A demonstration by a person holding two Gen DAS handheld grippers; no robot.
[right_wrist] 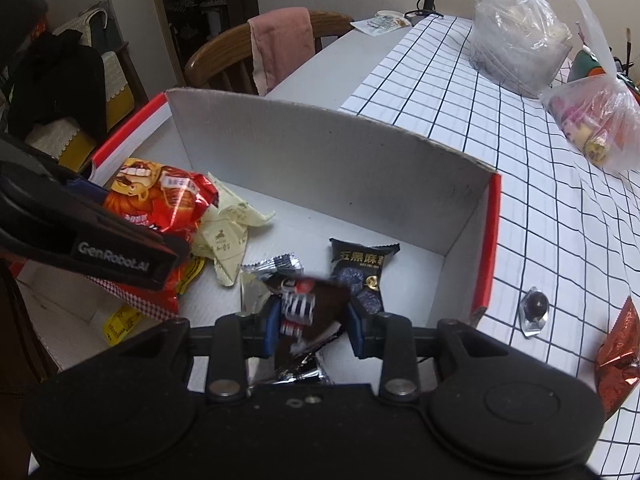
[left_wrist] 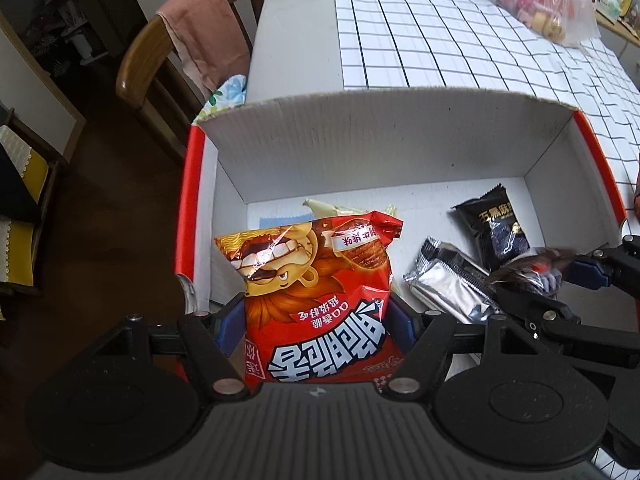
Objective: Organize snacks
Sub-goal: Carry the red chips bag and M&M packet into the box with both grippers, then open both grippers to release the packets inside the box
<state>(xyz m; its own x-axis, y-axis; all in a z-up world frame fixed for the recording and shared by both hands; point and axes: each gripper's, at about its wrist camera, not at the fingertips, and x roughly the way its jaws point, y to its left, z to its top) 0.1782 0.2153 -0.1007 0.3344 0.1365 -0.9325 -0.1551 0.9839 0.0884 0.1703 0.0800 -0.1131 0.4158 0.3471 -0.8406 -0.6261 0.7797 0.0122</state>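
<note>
A white cardboard box [left_wrist: 360,152] with red edges sits on the table. My left gripper [left_wrist: 316,316] is shut on a red lion-print snack bag [left_wrist: 316,272], held low over the box's left side. My right gripper [right_wrist: 314,316] is shut on a dark brown packet [right_wrist: 316,300] with striped print, low over the box's right half. On the box floor lie a black packet [right_wrist: 360,268], a silver packet [right_wrist: 276,264] and cream packets [right_wrist: 228,232]. The red bag [right_wrist: 160,200] also shows in the right wrist view, with a left finger [right_wrist: 112,256] in front of it.
The checked tablecloth [right_wrist: 520,160] beyond the box holds a red-brown foil packet [right_wrist: 616,360], a small wrapped sweet [right_wrist: 534,308] and two plastic bags [right_wrist: 592,120] [right_wrist: 516,40]. A wooden chair with a pink towel [left_wrist: 208,40] stands at the table's left.
</note>
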